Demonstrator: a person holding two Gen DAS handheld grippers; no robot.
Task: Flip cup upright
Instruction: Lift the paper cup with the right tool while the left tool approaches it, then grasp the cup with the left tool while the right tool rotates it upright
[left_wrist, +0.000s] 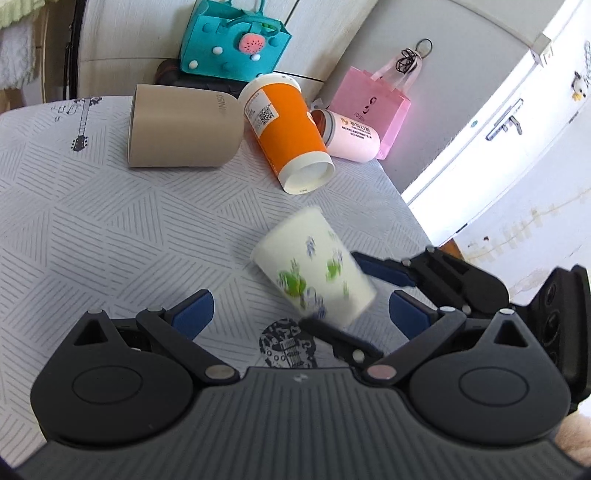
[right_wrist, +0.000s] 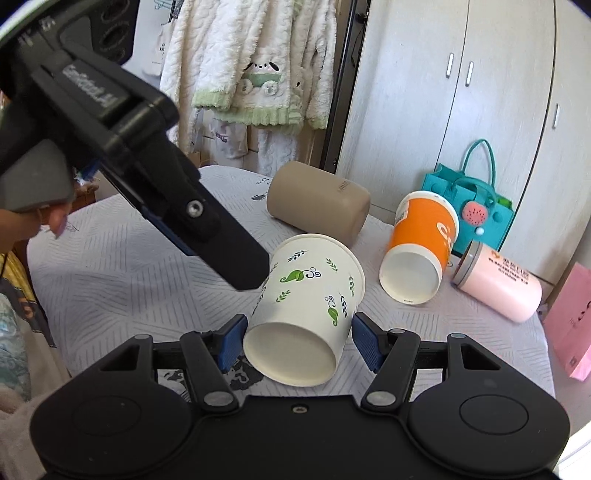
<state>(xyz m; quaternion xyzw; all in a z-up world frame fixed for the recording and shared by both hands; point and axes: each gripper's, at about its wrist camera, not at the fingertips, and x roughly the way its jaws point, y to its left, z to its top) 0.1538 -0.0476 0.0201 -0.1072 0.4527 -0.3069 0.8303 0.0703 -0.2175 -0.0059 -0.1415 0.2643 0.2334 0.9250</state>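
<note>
A white paper cup with green leaf prints (right_wrist: 306, 295) lies on its side on the patterned tablecloth, base toward my right gripper. My right gripper (right_wrist: 299, 343) is open, its blue pads on either side of the cup's base, close to it but I cannot tell if they touch. In the left wrist view the same cup (left_wrist: 314, 266) looks blurred, with the right gripper's fingers (left_wrist: 384, 271) around its base. My left gripper (left_wrist: 299, 314) is open and empty, just short of the cup. It also shows in the right wrist view (right_wrist: 243, 266) as a black finger by the cup's rim.
Three more cups lie on their sides at the back: a beige one (left_wrist: 181, 127), an orange one (left_wrist: 291, 140) and a pink one (left_wrist: 349, 136). A teal bag (left_wrist: 232, 40) and a pink bag (left_wrist: 373, 107) stand behind. The table edge (left_wrist: 406, 206) runs along the right.
</note>
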